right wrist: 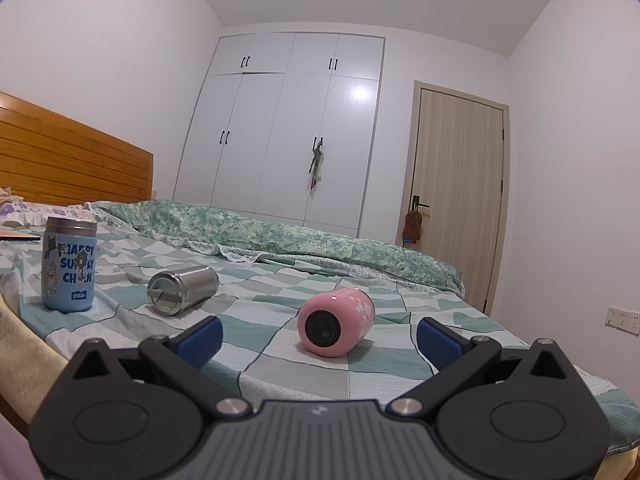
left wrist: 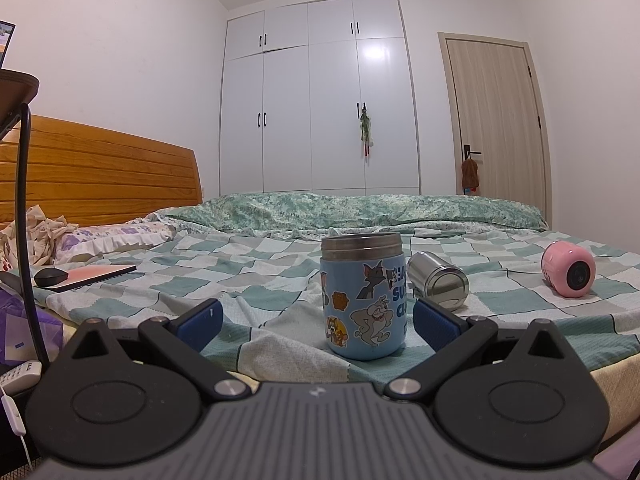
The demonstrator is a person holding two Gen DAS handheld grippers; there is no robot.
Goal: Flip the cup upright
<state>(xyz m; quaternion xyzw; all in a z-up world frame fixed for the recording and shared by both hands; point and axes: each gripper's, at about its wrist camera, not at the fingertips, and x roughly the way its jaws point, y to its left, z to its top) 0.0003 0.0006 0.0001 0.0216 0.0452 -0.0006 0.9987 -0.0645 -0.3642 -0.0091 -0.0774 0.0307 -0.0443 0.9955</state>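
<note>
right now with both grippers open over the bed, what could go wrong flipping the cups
1. The pink cup and steel cup lie on their sides on the soft bedsheet; a nudge from a finger could roll either away.
2. The blue cup stands upright right between the left gripper fingers; closing or swinging there could tip it.
3. The right gripper faces the pink cup's round end, a likely slippery hold.
</note>
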